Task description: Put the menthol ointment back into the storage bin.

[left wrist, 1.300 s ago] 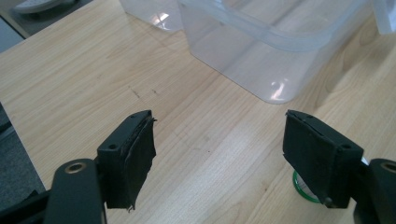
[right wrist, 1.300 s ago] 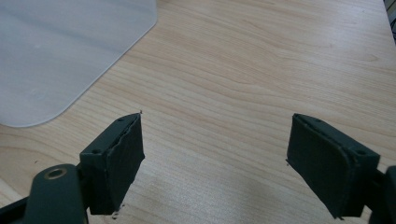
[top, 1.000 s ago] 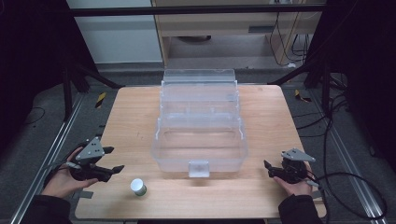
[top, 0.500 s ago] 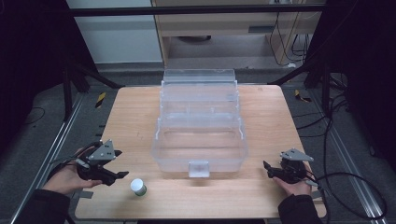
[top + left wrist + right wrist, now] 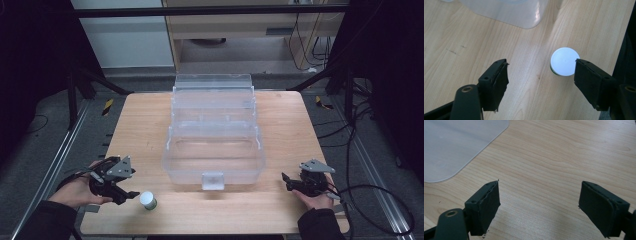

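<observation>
From the high view, the left tool (image 5: 131, 188) is seen just beside a white-capped jar (image 5: 148, 200) on the table (image 5: 280, 125), while its own view shows closing, ungripping jaws, and the right tool (image 5: 539, 206) is seen released.

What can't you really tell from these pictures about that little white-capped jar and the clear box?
- White-capped jar: the left gripper view looks down on its cap, which hides its body and contents; one of the left gripper's fingers overlaps its edge.
- Same jar, high view: too small to read any label.
- Clear box: cut off by the top edge in both gripper views; its see-through walls blur its compartments in the high view.
</observation>
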Demonstrator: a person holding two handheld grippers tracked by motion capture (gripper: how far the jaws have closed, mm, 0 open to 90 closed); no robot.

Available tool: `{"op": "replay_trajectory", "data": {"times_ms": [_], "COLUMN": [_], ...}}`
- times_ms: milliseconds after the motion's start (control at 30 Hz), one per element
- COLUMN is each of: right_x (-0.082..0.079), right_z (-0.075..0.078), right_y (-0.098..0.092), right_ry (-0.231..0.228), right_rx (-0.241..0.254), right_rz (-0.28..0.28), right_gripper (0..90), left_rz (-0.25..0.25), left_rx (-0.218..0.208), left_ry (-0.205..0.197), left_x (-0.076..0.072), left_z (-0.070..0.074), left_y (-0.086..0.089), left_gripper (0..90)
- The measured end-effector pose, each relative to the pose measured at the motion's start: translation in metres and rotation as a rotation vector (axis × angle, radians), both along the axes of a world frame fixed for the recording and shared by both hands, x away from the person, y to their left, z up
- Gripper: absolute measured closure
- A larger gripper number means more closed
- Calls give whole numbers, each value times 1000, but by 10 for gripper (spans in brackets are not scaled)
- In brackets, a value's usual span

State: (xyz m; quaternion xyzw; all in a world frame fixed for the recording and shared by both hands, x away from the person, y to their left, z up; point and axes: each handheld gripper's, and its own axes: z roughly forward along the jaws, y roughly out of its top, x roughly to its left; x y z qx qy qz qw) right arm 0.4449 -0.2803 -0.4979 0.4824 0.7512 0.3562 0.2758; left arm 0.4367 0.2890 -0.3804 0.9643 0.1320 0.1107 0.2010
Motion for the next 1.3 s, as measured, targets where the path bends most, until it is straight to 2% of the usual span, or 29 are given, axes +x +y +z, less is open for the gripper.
{"op": "replay_trajectory", "data": {"times_ms": [933, 1100, 1167, 1300], "right_x": [1, 1, 1, 1], "right_z": [-1, -2, -3, -3], "right_y": [1, 2, 1, 2], "right_ry": [22, 28, 25, 31], "right_rx": [-12, -8, -22, -21], "right_rz": [7, 11, 18, 18], "right_gripper": [174, 174, 174, 174], "left_rz": [-101, -114, -116, -128], "left_rx": [83, 111, 118, 135], "left_ry": [73, 87, 104, 107], "left_x": [-3, -2, -2, -1], "left_z": [-19, -24, -27, -29], "left_y": [-23, -28, -30, -33], "left_gripper": [315, 326, 335, 345]}}
